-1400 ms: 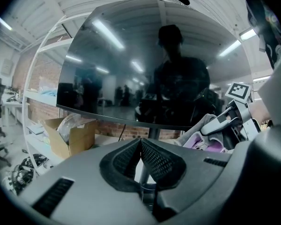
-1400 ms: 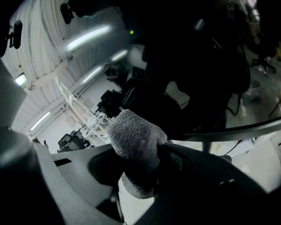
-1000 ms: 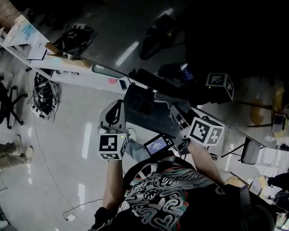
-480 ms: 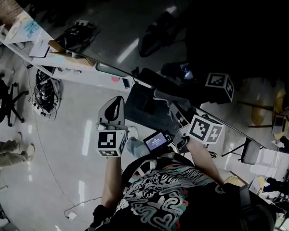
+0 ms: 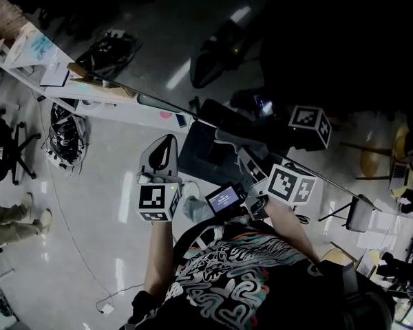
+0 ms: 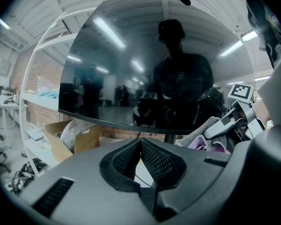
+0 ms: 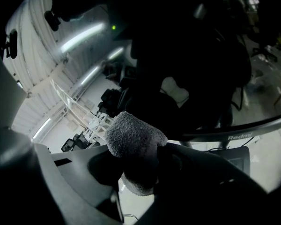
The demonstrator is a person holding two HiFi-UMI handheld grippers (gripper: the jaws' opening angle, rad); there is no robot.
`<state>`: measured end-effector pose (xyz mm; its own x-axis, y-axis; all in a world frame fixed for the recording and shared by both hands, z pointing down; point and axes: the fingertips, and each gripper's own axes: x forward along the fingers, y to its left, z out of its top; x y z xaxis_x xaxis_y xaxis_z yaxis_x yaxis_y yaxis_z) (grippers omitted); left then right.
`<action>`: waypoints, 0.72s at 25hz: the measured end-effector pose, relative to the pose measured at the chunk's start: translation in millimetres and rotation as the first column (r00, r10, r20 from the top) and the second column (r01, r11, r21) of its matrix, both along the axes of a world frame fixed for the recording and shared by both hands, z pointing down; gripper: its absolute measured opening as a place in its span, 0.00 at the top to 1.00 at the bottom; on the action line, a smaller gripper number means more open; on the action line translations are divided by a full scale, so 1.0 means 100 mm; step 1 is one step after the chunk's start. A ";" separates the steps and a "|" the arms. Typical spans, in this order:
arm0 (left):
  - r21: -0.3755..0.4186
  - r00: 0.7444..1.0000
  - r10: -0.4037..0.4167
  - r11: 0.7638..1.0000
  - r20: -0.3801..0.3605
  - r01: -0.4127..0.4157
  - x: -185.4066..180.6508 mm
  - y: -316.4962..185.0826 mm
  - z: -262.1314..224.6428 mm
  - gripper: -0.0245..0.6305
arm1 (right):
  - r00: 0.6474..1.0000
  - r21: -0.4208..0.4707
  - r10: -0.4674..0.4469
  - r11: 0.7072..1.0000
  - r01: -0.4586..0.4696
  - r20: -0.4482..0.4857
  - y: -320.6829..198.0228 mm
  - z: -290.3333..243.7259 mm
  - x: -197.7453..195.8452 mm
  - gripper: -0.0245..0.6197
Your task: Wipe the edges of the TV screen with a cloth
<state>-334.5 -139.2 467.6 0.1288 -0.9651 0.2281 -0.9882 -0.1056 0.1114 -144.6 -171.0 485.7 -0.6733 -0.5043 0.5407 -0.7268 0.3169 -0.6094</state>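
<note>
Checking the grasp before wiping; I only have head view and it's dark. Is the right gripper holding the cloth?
Observer: Yes, the right gripper is shut on a grey cloth that bulges out past its jaws.
Operator: Left one?
Observer: The left gripper is shut, nothing between its jaws.
Operator: Close to an edge?
Observer: In the right gripper view the bottom bezel of the TV screen runs just right of the cloth; contact can't be told.

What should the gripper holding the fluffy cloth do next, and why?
Probably move the right gripper a little sideways, so the cloth presses on the bottom edge of the TV and rubs along it. The cloth is already pinched tight, and that edge sits close beside it. The left gripper is shut and empty.
</note>
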 end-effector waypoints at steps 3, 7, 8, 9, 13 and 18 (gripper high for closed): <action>-0.003 1.000 0.017 1.000 0.011 -0.017 0.02 -0.03 -0.02 0.93 | 1.000 -0.004 -0.001 1.000 0.001 0.006 -0.01 -0.01 -0.05 0.68; -0.004 0.999 0.033 0.999 0.024 -0.033 0.02 -0.04 -0.05 0.93 | 1.000 -0.002 -0.002 1.000 0.002 0.015 -0.02 -0.03 -0.11 0.68; -0.006 0.999 0.033 0.999 0.025 -0.033 0.02 -0.04 -0.05 0.93 | 1.000 -0.002 -0.002 1.000 0.002 0.016 -0.02 -0.03 -0.12 0.68; -0.007 0.999 0.033 0.999 0.026 -0.033 0.01 -0.05 -0.06 0.93 | 1.000 -0.002 -0.002 1.000 0.002 0.018 -0.02 -0.04 -0.12 0.68; -0.004 0.999 0.030 1.000 0.032 -0.030 -0.09 -0.09 -0.10 0.93 | 1.000 -0.009 0.000 1.000 0.001 0.030 -0.05 -0.05 -0.23 0.68; -0.010 0.999 0.021 1.000 0.047 -0.021 -0.33 -0.13 -0.10 0.93 | 0.998 -0.025 0.000 1.000 0.001 0.056 -0.11 -0.02 -0.47 0.68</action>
<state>-367.7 -152.4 458.0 0.1378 -0.9600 0.2439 -0.9899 -0.1255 0.0655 -191.1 -182.4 483.7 -0.7029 -0.4908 0.5149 -0.6914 0.3014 -0.6566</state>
